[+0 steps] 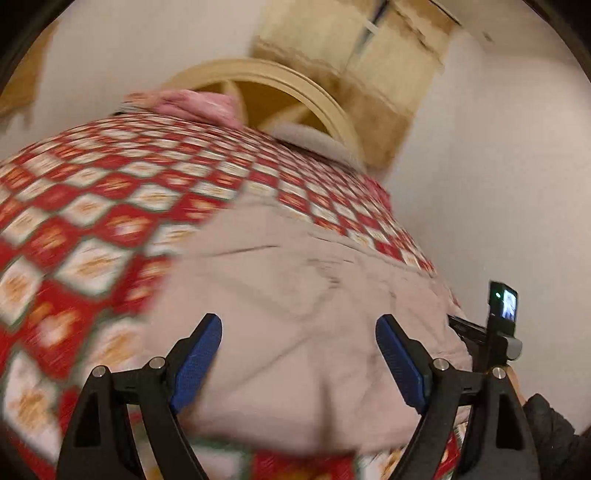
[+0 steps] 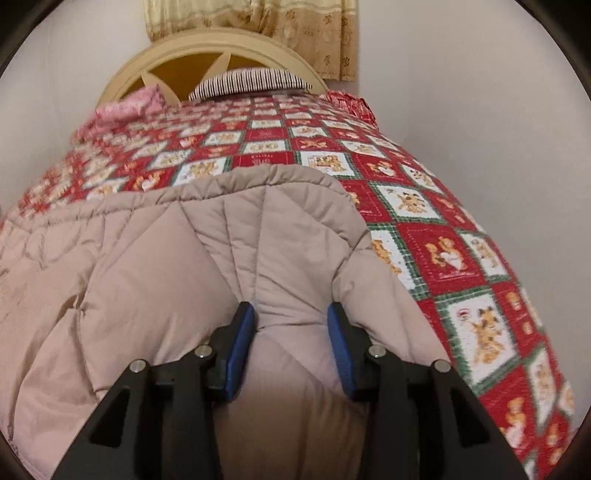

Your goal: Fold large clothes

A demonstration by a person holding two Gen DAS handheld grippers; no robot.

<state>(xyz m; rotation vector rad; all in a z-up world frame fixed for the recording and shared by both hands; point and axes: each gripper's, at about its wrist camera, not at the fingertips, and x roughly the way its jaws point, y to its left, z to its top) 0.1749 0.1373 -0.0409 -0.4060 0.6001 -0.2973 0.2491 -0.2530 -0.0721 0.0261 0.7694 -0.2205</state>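
A large beige quilted jacket (image 2: 184, 258) lies spread on a bed with a red patchwork quilt (image 2: 443, 229). In the right wrist view my right gripper (image 2: 291, 317) is shut on a puffy fold of the jacket, pinched between its blue pads (image 2: 242, 350). In the left wrist view, which is motion-blurred, the jacket (image 1: 295, 295) fills the lower middle. My left gripper (image 1: 299, 339) is wide open just above the fabric and holds nothing. The right gripper's body (image 1: 498, 325) shows at the right edge of the left wrist view.
A cream arched headboard (image 2: 221, 48) stands at the far end with a striped pillow (image 2: 251, 83) and a pink pillow (image 2: 129, 107). A patterned curtain (image 2: 295, 29) hangs behind. White walls (image 2: 480, 92) flank the bed on both sides.
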